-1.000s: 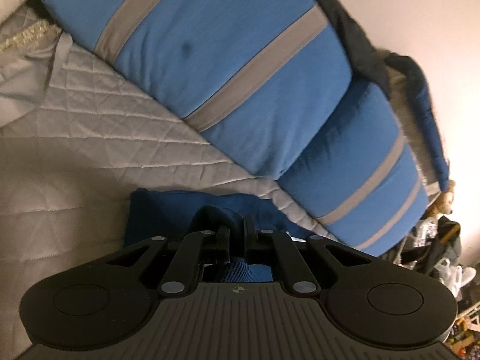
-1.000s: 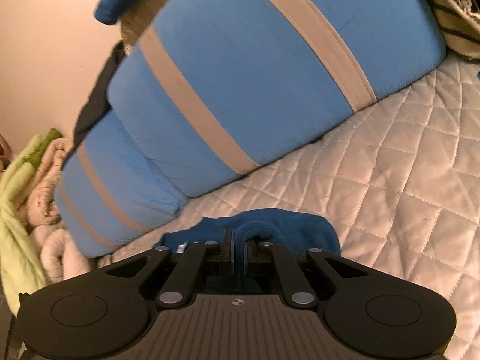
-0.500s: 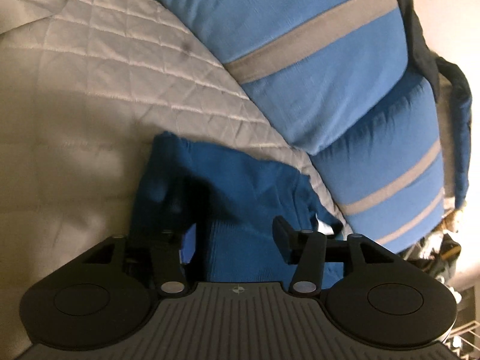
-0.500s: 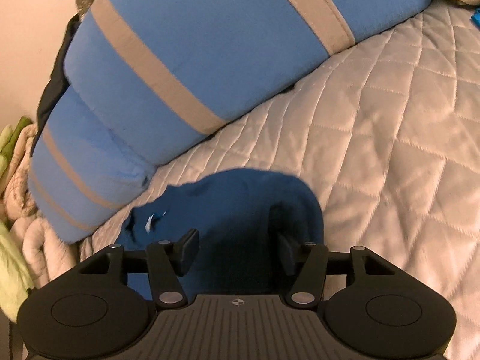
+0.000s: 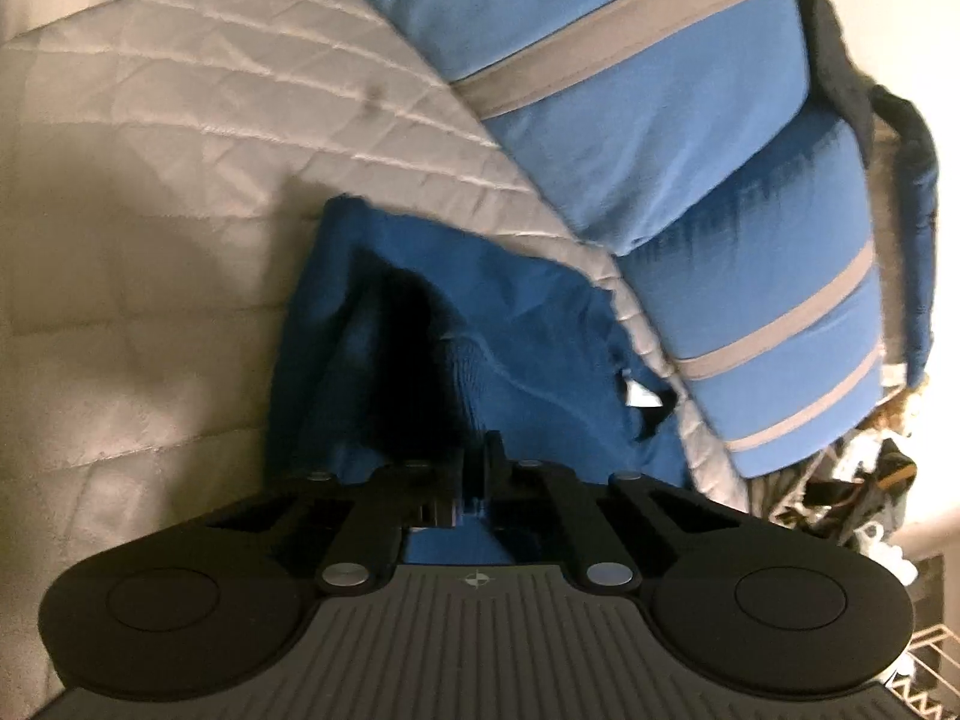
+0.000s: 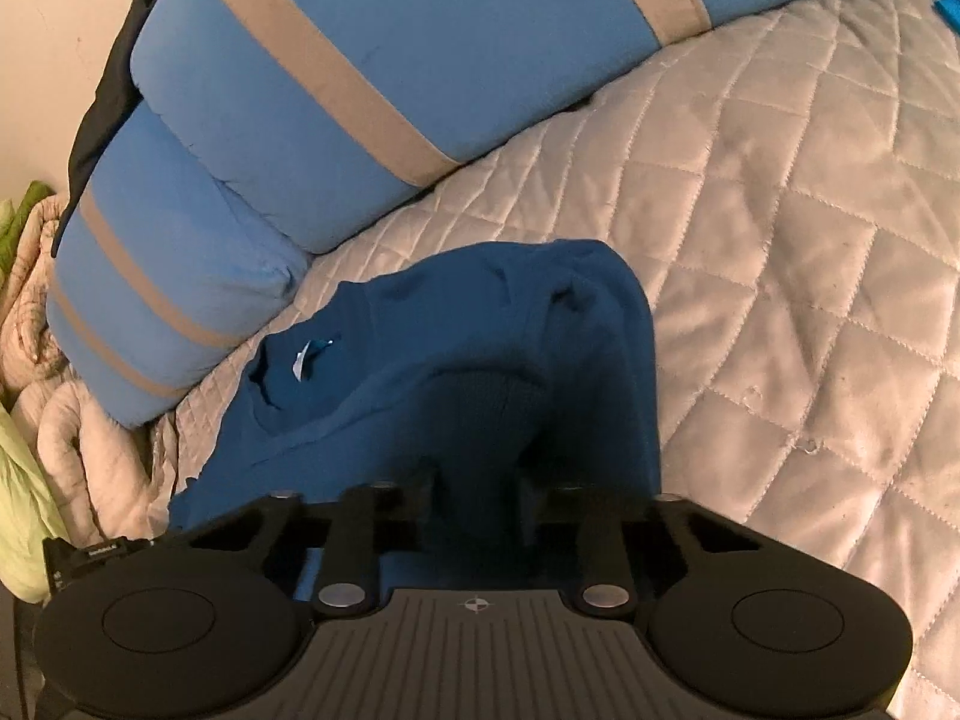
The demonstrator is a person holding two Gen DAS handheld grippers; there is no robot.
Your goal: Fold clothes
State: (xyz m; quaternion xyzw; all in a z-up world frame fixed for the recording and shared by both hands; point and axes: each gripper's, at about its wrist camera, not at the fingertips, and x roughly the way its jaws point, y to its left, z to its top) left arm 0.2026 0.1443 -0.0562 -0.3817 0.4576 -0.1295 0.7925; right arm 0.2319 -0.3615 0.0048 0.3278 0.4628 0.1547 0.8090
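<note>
A dark blue garment (image 5: 516, 324) lies bunched on the quilted bed cover, its white neck label showing. It also shows in the right wrist view (image 6: 468, 348). My left gripper (image 5: 477, 462) is shut on a ribbed fold of the garment near its lower edge. My right gripper (image 6: 474, 498) sits over the near part of the garment with its fingers (image 6: 534, 495) a small gap apart and cloth between them; the jaws look partly closed around the fold.
Two light blue pillows with grey stripes (image 5: 630, 78) (image 6: 372, 60) lie along the far edge of the grey quilted cover (image 6: 810, 240). A pile of beige and green bedding (image 6: 24, 312) sits at the left. Clutter and a wire rack (image 5: 852, 480) stand beyond the bed.
Both grippers let go of the garment and opened half a second ago. Now the left has shut on a fold again and the right has narrowed around the cloth.
</note>
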